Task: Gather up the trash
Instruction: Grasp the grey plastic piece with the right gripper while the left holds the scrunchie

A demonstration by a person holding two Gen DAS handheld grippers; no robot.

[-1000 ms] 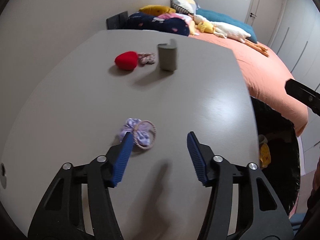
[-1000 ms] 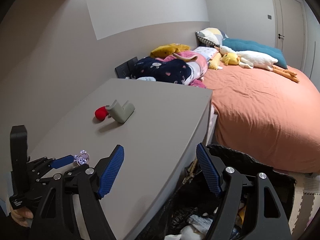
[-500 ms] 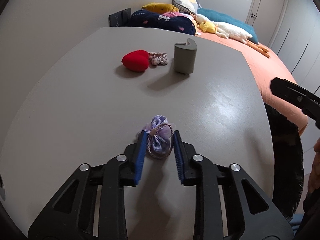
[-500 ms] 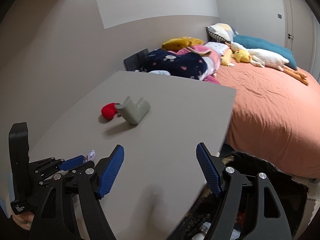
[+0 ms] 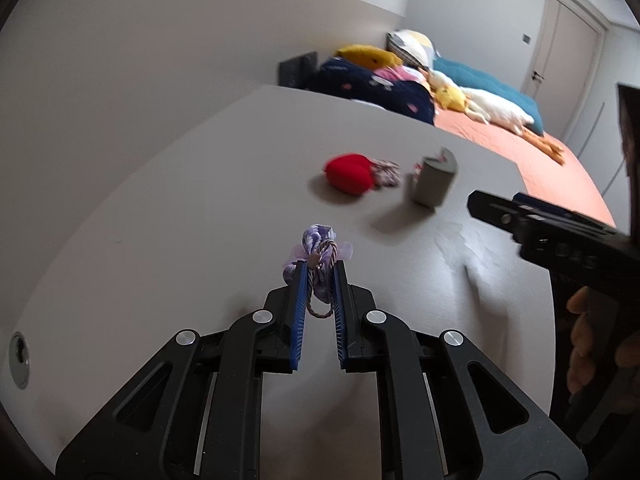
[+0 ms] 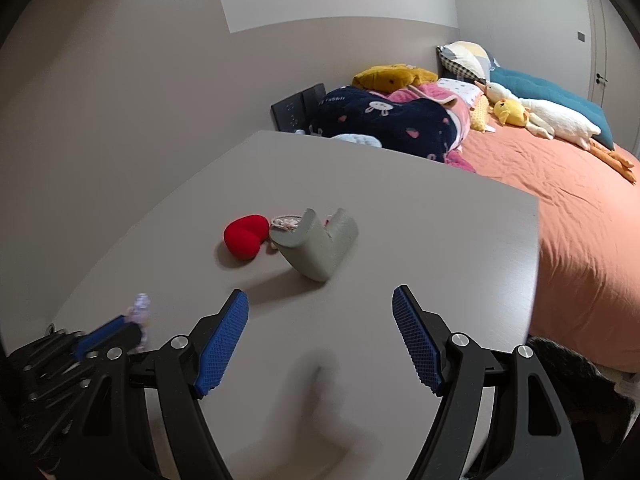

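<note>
My left gripper [image 5: 320,270] is shut on a purple hair scrunchie [image 5: 316,250] and holds it above the grey table [image 5: 200,200]. The scrunchie also shows in the right wrist view [image 6: 141,306], beside the left gripper's blue fingers [image 6: 100,334]. My right gripper [image 6: 320,308] is open and empty over the table's near part. Farther on the table lie a red heart cushion [image 5: 350,178], a small pinkish scrunchie [image 5: 386,170] and a grey L-shaped corner guard [image 5: 432,182]. They also show in the right wrist view: cushion [image 6: 244,236], guard [image 6: 316,250].
A bed with an orange sheet [image 6: 580,208], pillows and plush toys stands right of the table. A black trash bag [image 6: 580,376] sits low at the table's right edge. A wall runs along the left. The right gripper's body [image 5: 560,236] crosses the left wrist view.
My left gripper closed on the purple scrunchie and lifted it off the table. My right gripper moved from above the trash bag to over the table, still open.
</note>
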